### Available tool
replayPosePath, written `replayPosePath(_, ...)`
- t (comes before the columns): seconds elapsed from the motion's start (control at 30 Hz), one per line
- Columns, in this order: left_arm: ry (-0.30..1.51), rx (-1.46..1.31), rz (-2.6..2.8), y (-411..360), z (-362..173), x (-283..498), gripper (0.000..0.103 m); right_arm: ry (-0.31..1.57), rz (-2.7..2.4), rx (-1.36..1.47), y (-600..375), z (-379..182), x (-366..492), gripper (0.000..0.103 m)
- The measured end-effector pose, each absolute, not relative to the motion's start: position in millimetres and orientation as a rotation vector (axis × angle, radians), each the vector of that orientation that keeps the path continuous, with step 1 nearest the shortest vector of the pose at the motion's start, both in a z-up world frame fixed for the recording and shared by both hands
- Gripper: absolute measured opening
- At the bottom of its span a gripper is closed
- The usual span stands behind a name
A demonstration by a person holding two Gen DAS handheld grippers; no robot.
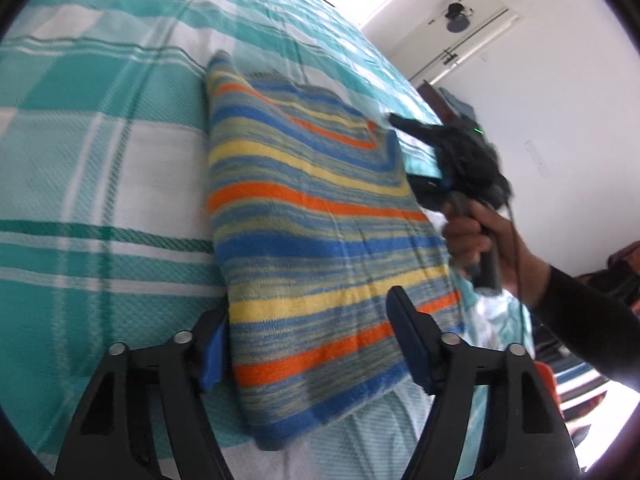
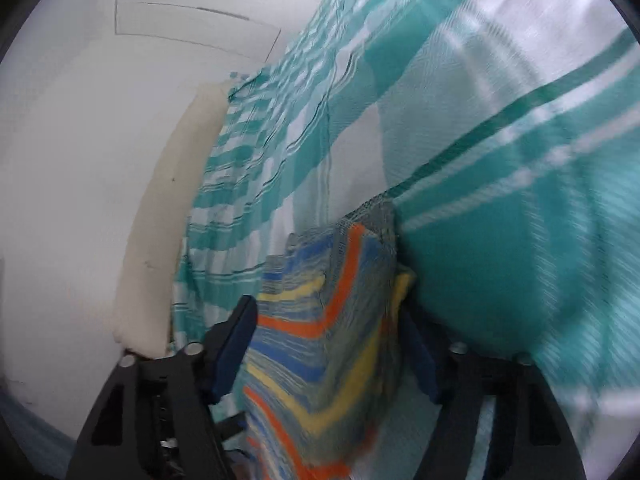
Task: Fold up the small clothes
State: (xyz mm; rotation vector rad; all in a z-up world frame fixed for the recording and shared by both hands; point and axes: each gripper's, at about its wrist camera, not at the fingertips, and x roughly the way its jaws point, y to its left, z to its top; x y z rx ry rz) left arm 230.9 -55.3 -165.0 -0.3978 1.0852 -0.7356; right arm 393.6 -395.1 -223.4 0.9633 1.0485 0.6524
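A small striped cloth [image 1: 316, 216] in blue, yellow, orange and grey lies folded on the teal-and-white checked bedspread [image 1: 100, 152]. My left gripper [image 1: 308, 320] is open, its fingers either side of the cloth's near end. My right gripper [image 1: 394, 120] shows in the left wrist view at the cloth's far right corner, held by a hand. In the right wrist view the right gripper [image 2: 326, 316] is open with the striped cloth [image 2: 332, 340] bunched between its fingers, not pinched. The picture is blurred.
The bedspread [image 2: 500, 140] fills most of both views. A cream mattress edge [image 2: 160, 248] and a white wall [image 2: 80, 120] lie left in the right wrist view. A doorway and clutter [image 1: 452, 100] lie beyond the bed's far right.
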Motion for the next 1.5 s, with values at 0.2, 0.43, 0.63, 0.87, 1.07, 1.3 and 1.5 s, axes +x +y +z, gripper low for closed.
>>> replayPosePath(0.2, 1.12, -0.474, -0.66, -43.4, -170.1, 235.5, 0.01, 1.161, 0.67, 0.827, -370.0, -233.2, 410.3, 0.021)
replayPosePath(0.43, 1.021, -0.396, -0.644, -59.2, -111.8, 212.5, 0.008, 1.054, 0.618, 0.639, -356.1, -173.3, 393.1, 0.021)
replayPosePath(0.63, 0.943, -0.374, -0.677, -66.8, -53.8, 186.2, 0.008, 0.968, 0.634, 0.556, -357.6, -100.5, 365.1, 0.02)
replayPosePath(0.87, 0.891, -0.365, -0.702, -60.9, -16.5, 155.0, 0.008, 0.911, 0.634, 0.496, -367.3, -41.7, 330.8, 0.02)
replayPosePath(1.07, 0.859, -0.347, -0.709, -67.0, 2.6, 154.3, 0.008, 0.867, 0.625, 0.447, -366.7, -3.6, 314.4, 0.02)
replayPosePath(1.3, 0.834, -0.317, -0.712, -81.9, 1.9, 169.2, 0.01, 0.823, 0.601, 0.443, -378.1, 14.8, 312.3, 0.02)
replayPosePath(1.5, 1.039, -0.225, -0.473, -104.6, -86.9, 193.2, 0.062, 0.976, 0.34, 0.291, -402.5, -43.0, 347.7, 0.1)
